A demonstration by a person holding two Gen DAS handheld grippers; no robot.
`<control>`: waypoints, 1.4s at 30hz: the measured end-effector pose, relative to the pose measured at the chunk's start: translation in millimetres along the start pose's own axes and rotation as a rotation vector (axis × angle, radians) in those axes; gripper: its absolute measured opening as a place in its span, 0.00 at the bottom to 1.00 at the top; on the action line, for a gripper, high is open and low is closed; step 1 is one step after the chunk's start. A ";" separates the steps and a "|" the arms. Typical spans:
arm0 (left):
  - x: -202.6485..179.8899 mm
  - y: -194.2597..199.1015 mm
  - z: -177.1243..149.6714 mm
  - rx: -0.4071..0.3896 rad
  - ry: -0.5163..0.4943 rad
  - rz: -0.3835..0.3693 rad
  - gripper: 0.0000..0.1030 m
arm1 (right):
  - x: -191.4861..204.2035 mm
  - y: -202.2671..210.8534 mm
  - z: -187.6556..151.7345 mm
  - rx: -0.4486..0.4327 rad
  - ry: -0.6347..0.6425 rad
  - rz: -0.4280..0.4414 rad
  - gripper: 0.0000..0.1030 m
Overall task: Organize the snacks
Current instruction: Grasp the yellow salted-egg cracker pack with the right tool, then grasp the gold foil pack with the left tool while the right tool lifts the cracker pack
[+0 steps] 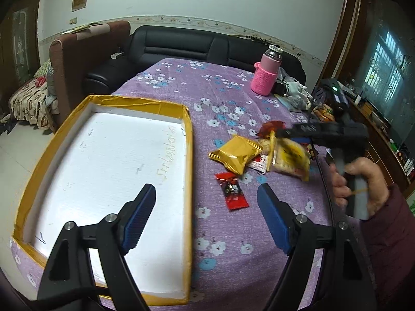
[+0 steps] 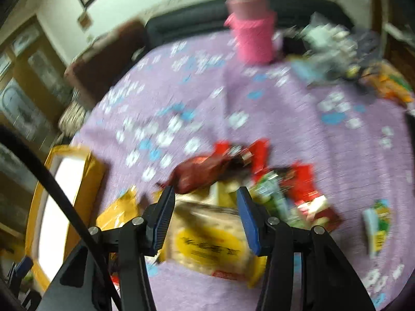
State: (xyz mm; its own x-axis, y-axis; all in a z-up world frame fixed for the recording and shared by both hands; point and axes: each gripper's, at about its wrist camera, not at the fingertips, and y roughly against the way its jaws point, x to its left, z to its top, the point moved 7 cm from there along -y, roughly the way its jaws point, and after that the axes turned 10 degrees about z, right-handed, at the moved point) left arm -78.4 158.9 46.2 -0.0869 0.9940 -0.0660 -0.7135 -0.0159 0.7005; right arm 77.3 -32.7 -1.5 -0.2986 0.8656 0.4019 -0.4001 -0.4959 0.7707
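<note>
A shallow white box with a gold rim (image 1: 190, 155) lies on the left of the purple floral tablecloth (image 1: 220, 90). My left gripper (image 1: 206, 189) hangs open over the box's right edge with nothing between its fingers. To its right lie a gold packet (image 1: 234, 155) and a small red packet (image 1: 233, 191). A person's hand (image 1: 363, 181) holds my right gripper (image 2: 205, 190), which is shut on a yellow snack packet (image 2: 207, 243). That packet shows blurred in the left wrist view (image 1: 290, 158). Behind it lies a pile with a dark red packet (image 2: 205, 171) and green ones (image 2: 272, 194).
A pink bottle in a knitted sleeve (image 1: 265, 77) stands at the far side of the table, with clutter (image 1: 298, 93) beside it. A green and white packet (image 2: 376, 223) lies apart on the right. A black sofa (image 1: 181, 44) stands behind the table.
</note>
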 end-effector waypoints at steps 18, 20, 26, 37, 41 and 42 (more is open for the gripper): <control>-36.1 -19.3 29.0 0.076 -0.098 -0.123 0.81 | 23.5 11.0 -66.3 0.023 0.362 -0.023 0.79; -41.1 -28.7 38.1 0.089 -0.129 -0.124 0.81 | 20.8 3.9 -67.0 0.020 0.382 -0.032 0.80; -66.9 -81.5 48.1 0.192 -0.200 -0.146 0.81 | 27.6 4.7 -74.6 -0.003 0.390 -0.044 0.81; -103.6 -149.5 37.1 0.304 -0.472 -0.050 0.81 | 26.4 6.8 -81.9 -0.056 0.486 -0.052 0.83; -104.8 -159.1 30.5 0.329 -0.477 -0.078 0.45 | 16.5 1.3 -78.4 -0.035 0.449 -0.047 0.83; -103.4 -159.8 30.1 0.328 -0.471 -0.071 0.44 | 16.6 2.3 -78.7 -0.037 0.446 -0.037 0.83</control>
State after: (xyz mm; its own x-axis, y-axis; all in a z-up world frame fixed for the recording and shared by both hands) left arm 65.5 61.9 -37.5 0.3255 0.9335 0.1502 -0.4470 0.0119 0.8945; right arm 3.3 -24.9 -31.9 -0.6247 0.7723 0.1152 -0.4458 -0.4738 0.7594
